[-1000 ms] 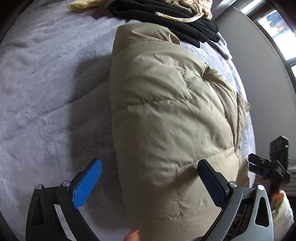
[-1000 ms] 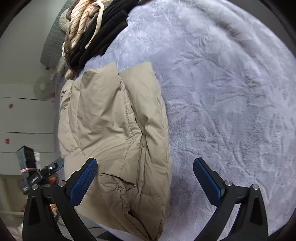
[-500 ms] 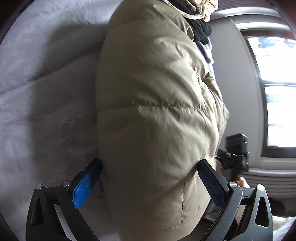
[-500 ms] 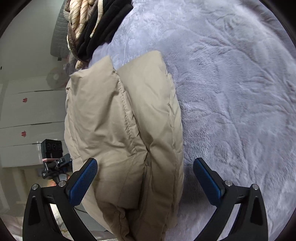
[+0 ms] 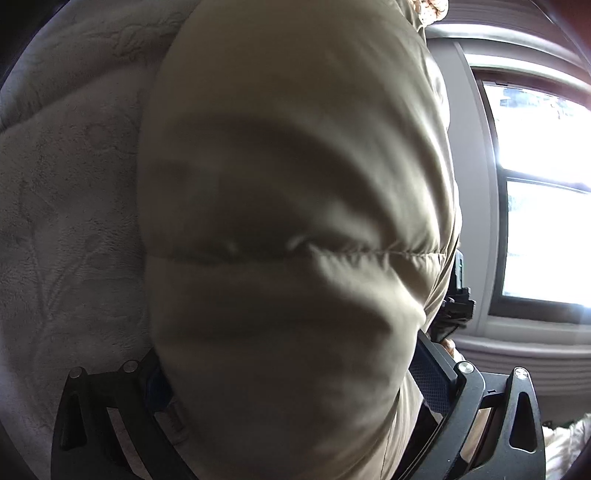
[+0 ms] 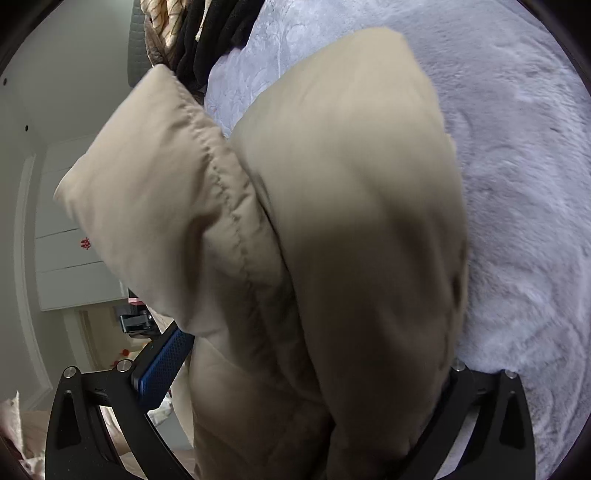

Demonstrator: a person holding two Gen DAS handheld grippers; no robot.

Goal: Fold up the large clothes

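Folded beige puffer jacket [image 5: 295, 229] bulging between the spread fingers of the left gripper [image 5: 295, 384], filling the gap and hiding most of the blue pad on one side. Same jacket [image 6: 332, 258] wedged between the wide-set fingers of the right gripper [image 6: 310, 369], one blue pad [image 6: 162, 363] bare and off the fabric, the other covered. Whether either pair actually pinches the padding: cannot tell. Grey plush blanket [image 6: 524, 184] beyond and beside the jacket. Heap of black and striped clothes [image 6: 199, 33] ahead, past the jacket's far end. Bright window [image 5: 543, 192] off to one side of the left gripper; the other gripper's black body [image 5: 456, 306] peeking out behind the jacket.
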